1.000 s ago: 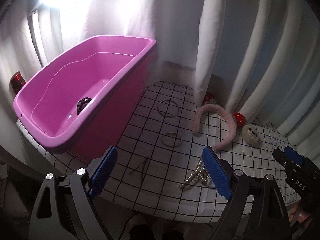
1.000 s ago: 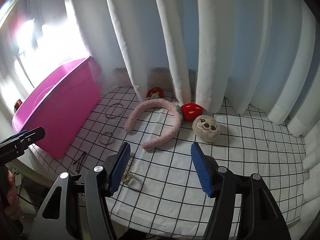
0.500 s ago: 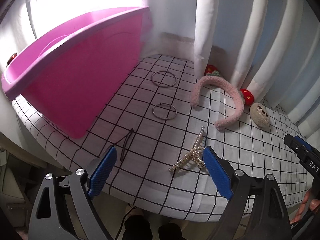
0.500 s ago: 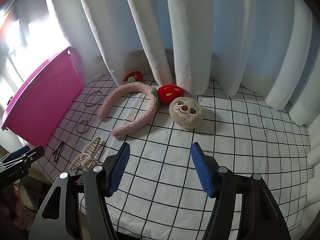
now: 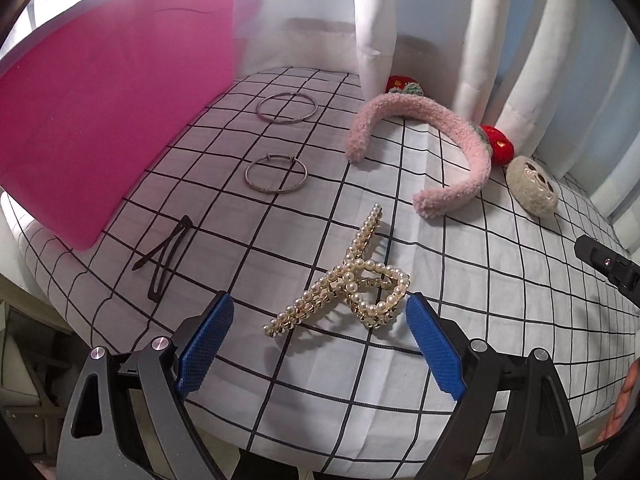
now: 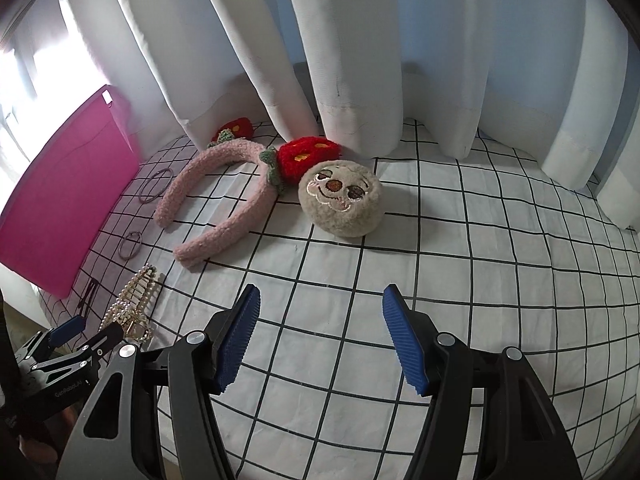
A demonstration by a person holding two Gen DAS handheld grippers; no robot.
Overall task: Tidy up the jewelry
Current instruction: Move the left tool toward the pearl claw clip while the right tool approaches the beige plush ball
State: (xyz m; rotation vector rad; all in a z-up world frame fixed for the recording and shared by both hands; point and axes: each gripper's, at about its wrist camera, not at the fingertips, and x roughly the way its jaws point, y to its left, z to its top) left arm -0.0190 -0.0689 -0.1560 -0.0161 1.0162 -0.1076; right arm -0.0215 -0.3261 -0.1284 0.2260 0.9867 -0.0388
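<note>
White curtains (image 6: 352, 60), blue wall (image 6: 500, 40), grid tablecloth (image 6: 480, 260).

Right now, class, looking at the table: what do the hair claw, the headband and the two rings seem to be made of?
Hair claw: glossy pearl-like beads on a gold-coloured frame, probably metal.
Headband: pink fuzzy fabric, matte and nubbly.
Rings: thin, grey and shiny, likely metal wire.

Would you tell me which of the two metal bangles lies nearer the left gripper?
The smaller bangle, beside the black hair clips; the larger bangle lies farther back.
</note>
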